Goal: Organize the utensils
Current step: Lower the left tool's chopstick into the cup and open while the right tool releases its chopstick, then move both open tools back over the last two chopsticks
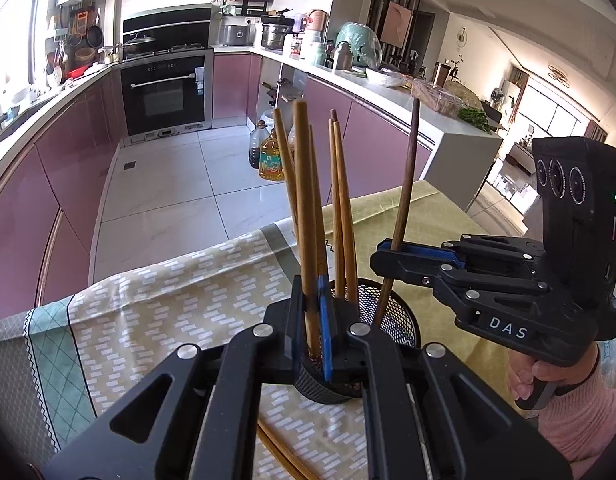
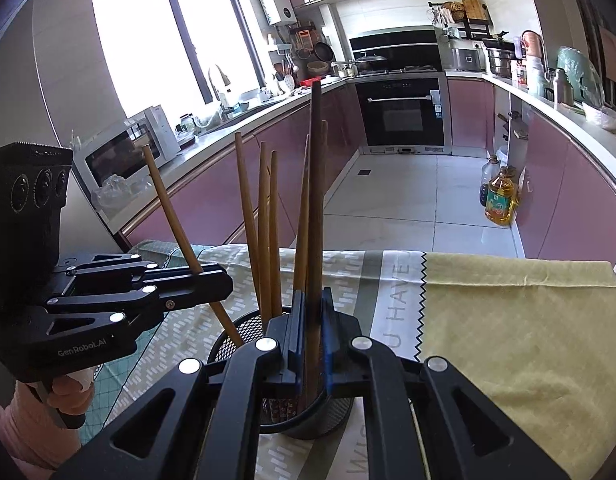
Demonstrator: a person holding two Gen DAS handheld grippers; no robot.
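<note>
Two chopsticks are going into the black mesh holder [image 1: 391, 316] on the cloth-covered bench [image 1: 156, 308]: on the left, the left gripper [image 1: 311, 312] pinches a pale wooden chopstick [image 1: 306, 216], tip inside the cup. To its right, the right gripper [image 1: 393, 250] pinches a darker, slimmer chopstick [image 1: 405, 184] (also slanting in). Next, I judge, both must loosen so the smooth round sticks join the others; more [image 1: 284, 456] lie on the cloth.
</note>
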